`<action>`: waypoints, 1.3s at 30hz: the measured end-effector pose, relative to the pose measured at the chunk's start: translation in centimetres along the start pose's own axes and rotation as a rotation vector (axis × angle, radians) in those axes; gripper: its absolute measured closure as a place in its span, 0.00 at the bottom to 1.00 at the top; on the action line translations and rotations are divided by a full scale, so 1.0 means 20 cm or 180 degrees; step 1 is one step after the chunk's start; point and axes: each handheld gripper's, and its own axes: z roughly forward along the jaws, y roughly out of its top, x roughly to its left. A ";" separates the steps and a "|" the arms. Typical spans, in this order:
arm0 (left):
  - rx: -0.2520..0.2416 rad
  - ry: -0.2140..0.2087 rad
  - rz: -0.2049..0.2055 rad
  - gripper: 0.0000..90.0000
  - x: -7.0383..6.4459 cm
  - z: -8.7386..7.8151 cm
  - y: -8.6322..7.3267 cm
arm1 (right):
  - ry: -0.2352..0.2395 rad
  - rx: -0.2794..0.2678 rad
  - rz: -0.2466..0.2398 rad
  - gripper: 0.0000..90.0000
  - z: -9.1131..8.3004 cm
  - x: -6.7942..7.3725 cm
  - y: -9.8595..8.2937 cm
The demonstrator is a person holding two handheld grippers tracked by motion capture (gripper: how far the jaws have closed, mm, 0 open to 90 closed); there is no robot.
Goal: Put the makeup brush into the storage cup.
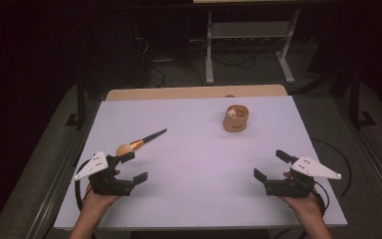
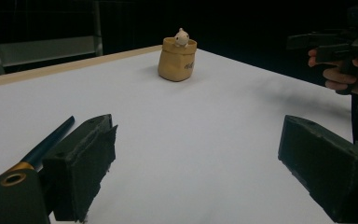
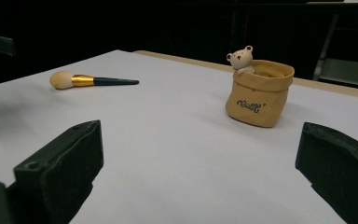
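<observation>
A makeup brush (image 1: pixel 140 142) with a tan head, gold ferrule and dark handle lies on the white table (image 1: pixel 194 164) at the left; it also appears as the brush (image 3: pixel 91 80) and the brush handle (image 2: pixel 51 140). A tan pouch-shaped holder (image 1: pixel 236 118) with a small bear figure at its rim stands at the back right, seen as the holder (image 2: pixel 177 59) and the holder (image 3: pixel 259 92). My left gripper (image 1: pixel 133 167) is open, just in front of the brush head. My right gripper (image 1: pixel 270 165) is open at the front right, nothing between its jaws.
A wooden strip (image 1: pixel 194 92) runs along the table's far edge. Beyond it stand a white metal frame (image 1: pixel 248 45) and cables on the dark floor. The other hand and its gripper (image 2: pixel 340 51) show far right in the left gripper view.
</observation>
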 end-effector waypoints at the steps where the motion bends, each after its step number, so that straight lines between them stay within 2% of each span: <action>1: 0.0008 0.0007 0.0013 0.11 0.00 0.00 0.00 | 0.0000 -0.0007 0.0000 0.00 0.00 0.00 0.00; 17: -0.0034 -0.0010 0.0010 0.11 0.00 0.00 0.02 | 0.0023 -0.0033 -0.0010 0.00 0.00 0.00 0.01; 36: -0.0046 -0.0014 0.0006 0.11 0.04 0.03 0.04 | 0.0063 -0.0056 -0.0003 0.00 0.00 0.01 0.01; 39: -0.0062 0.0025 -0.0023 0.11 0.05 0.04 0.05 | 0.0069 -0.0061 0.0009 0.00 0.00 0.01 0.01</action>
